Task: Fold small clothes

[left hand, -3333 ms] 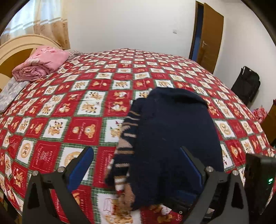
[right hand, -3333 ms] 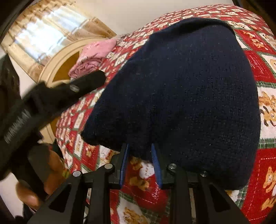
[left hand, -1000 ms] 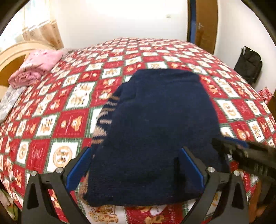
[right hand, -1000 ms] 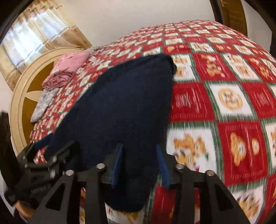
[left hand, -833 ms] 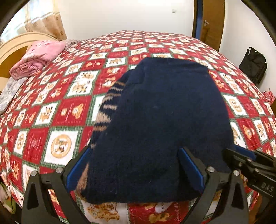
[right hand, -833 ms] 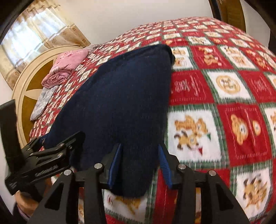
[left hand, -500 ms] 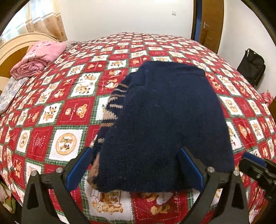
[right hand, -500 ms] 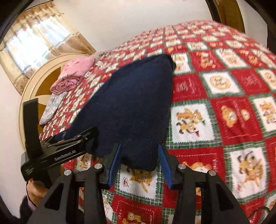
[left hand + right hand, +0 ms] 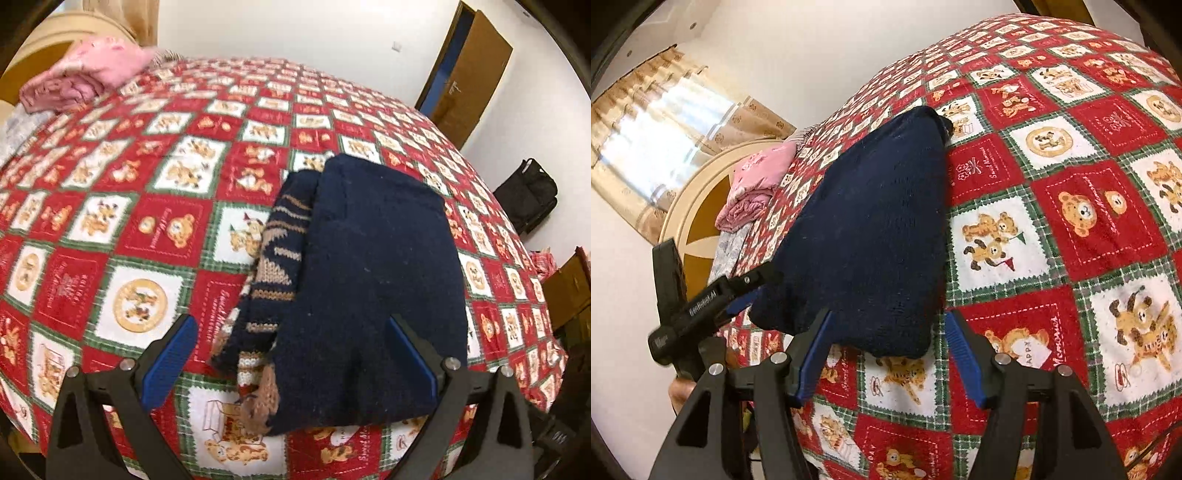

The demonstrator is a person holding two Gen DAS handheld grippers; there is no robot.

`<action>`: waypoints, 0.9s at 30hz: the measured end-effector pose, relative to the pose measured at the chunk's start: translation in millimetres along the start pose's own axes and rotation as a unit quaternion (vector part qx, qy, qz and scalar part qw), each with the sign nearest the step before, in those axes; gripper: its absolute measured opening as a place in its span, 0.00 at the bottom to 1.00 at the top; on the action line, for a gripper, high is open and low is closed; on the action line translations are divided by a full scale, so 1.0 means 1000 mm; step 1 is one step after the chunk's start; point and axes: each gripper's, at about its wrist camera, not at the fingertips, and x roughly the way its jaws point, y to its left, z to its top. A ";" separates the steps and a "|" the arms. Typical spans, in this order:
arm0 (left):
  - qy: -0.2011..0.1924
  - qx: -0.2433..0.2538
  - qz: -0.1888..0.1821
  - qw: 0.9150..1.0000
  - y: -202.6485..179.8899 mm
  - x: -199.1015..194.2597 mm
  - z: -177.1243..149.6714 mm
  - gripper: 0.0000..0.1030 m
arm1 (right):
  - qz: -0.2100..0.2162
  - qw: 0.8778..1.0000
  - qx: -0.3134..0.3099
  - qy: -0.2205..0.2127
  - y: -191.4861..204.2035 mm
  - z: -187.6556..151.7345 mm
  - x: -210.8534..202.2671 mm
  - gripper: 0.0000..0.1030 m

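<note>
Only the left wrist view shows the striped tan-and-navy sleeve (image 9: pixel 273 266) tucked along the left edge of the folded sweater (image 9: pixel 369 280), along with the open door (image 9: pixel 469 70) and a black bag (image 9: pixel 528 195) by the wall; the right wrist view shows instead the plain navy side of the sweater (image 9: pixel 871 236), the curtained window (image 9: pixel 665 122) and the round headboard (image 9: pixel 698 206). The sweater lies on the red teddy-bear bedspread (image 9: pixel 147 206), close to its near edge. The left gripper (image 9: pixel 291 362) is spread wide, with the sweater's near end between its blue fingers (image 9: pixel 168 360), nothing pinched. The right gripper (image 9: pixel 886 354) is also spread, empty, with the sweater's near corner just ahead of it. The sweater's long axis runs away from the left gripper toward the far wall. Pink folded bedding (image 9: pixel 81 77) rests by the headboard, well apart.
</note>
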 end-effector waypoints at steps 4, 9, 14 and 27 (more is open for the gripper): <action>-0.007 0.028 0.034 0.999 -0.010 0.007 0.006 0.99 | -0.037 0.998 -0.040 -0.015 0.008 0.001 -0.002 0.61; -0.015 0.058 0.061 0.996 -0.018 0.010 0.006 0.99 | -0.047 0.997 -0.052 -0.023 0.006 0.002 -0.005 0.61; -0.031 0.052 0.031 0.998 -0.012 -0.010 -0.004 0.90 | -0.042 0.998 -0.043 -0.015 0.002 0.003 -0.001 0.61; 0.024 0.067 0.010 0.997 -0.032 0.037 0.007 0.65 | -0.036 0.999 -0.026 -0.025 -0.001 0.000 -0.008 0.61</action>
